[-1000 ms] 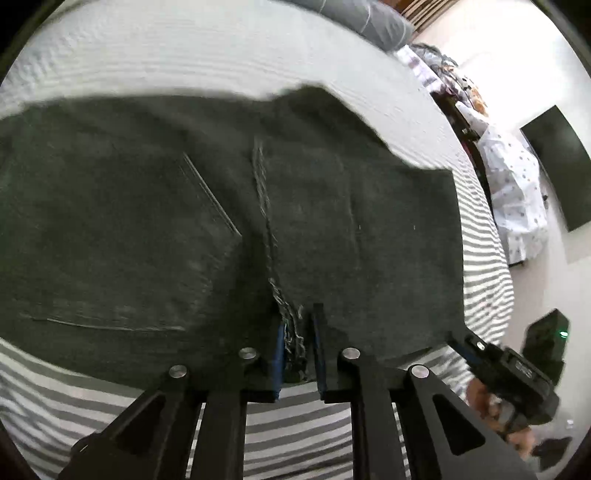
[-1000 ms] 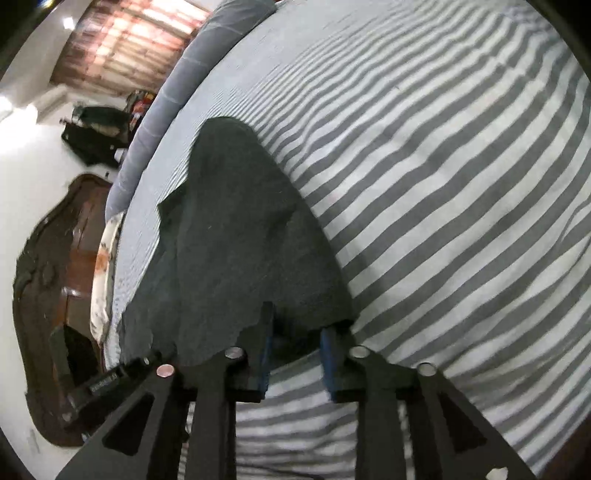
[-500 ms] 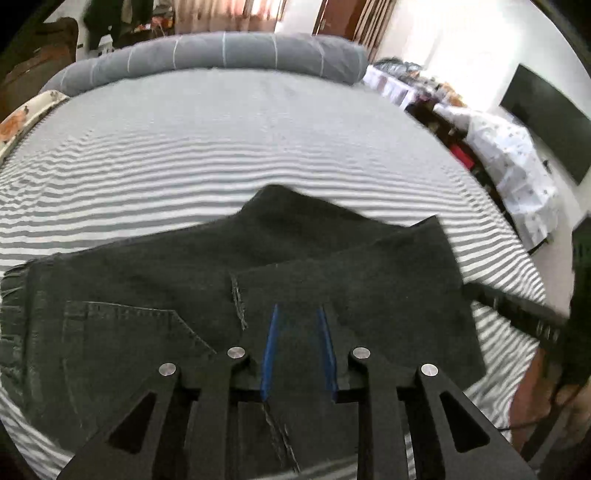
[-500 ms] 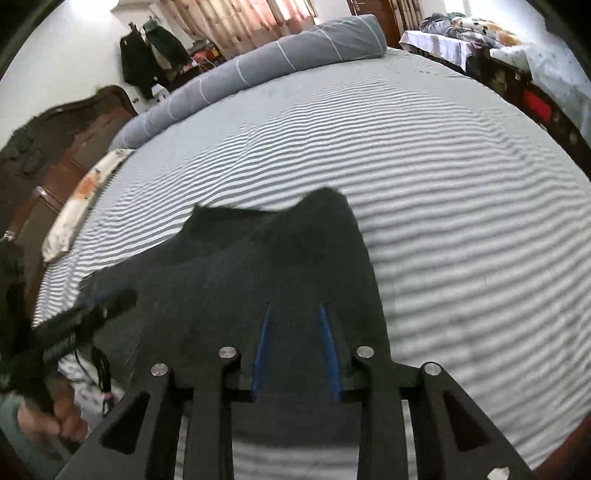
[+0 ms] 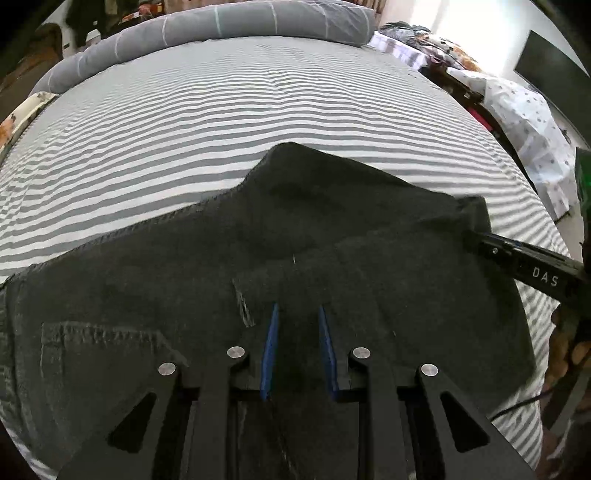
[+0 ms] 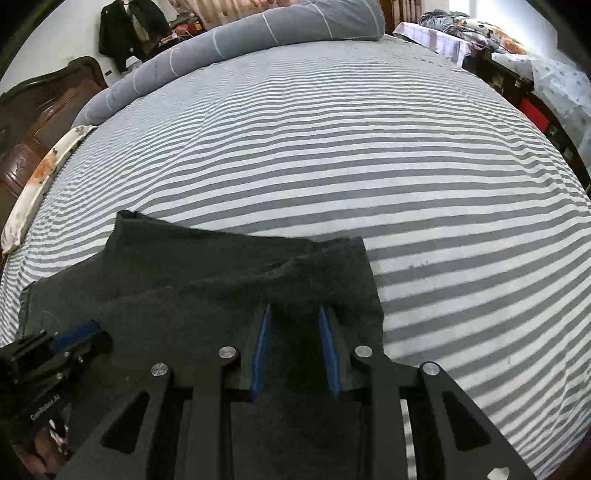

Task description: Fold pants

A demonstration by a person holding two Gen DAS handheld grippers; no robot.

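My left gripper [image 5: 295,347] and right gripper [image 6: 293,349] both stand parted over the dark jeans [image 5: 332,266], holding nothing. They lie folded near the striped bed's [image 6: 369,147] front edge; I'd judge this fold laid, so next I regrip an end for another fold

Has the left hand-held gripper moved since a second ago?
Yes. The left hand-held gripper has released the pants hem and tilted up: the grey bolster at the bed's far end is now visible.
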